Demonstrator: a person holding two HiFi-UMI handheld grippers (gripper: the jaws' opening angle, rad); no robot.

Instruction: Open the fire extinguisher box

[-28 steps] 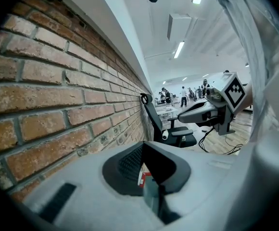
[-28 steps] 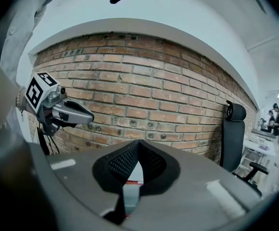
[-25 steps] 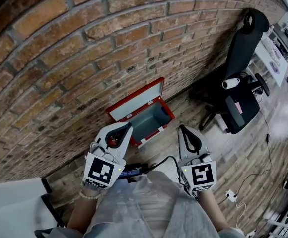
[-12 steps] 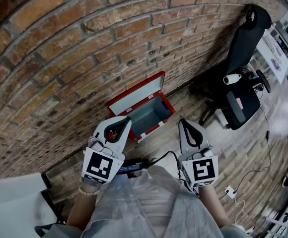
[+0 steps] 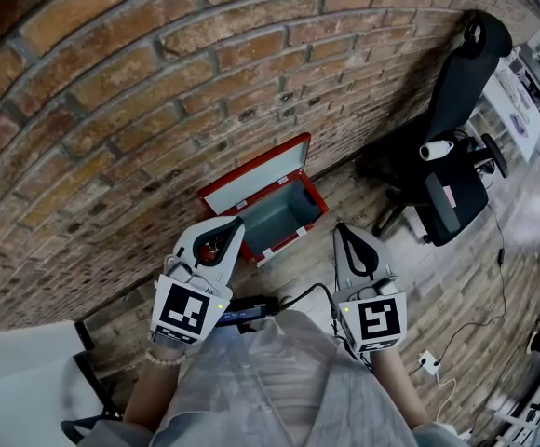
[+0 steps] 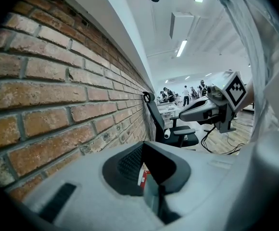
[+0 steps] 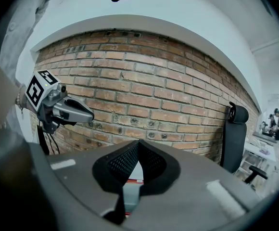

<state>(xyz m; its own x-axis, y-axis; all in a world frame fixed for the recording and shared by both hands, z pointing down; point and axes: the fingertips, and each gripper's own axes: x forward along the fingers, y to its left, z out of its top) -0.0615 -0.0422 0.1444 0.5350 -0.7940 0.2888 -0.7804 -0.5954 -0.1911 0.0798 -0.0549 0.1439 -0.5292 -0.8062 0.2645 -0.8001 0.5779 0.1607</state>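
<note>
Hovering: left hand-held gripper [image 5: 239,223], right hand-held gripper [image 5: 342,229], two, jaws together | one fire extinguisher box [image 5: 282,215], lid up | one chair [image 5: 452,194]

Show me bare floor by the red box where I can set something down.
Bare floor lies between the open red box and the office chair, along the brick wall. Another free stretch runs between the chair and the white plug. Crowded: around the chair's base and the plug's cable.
</note>
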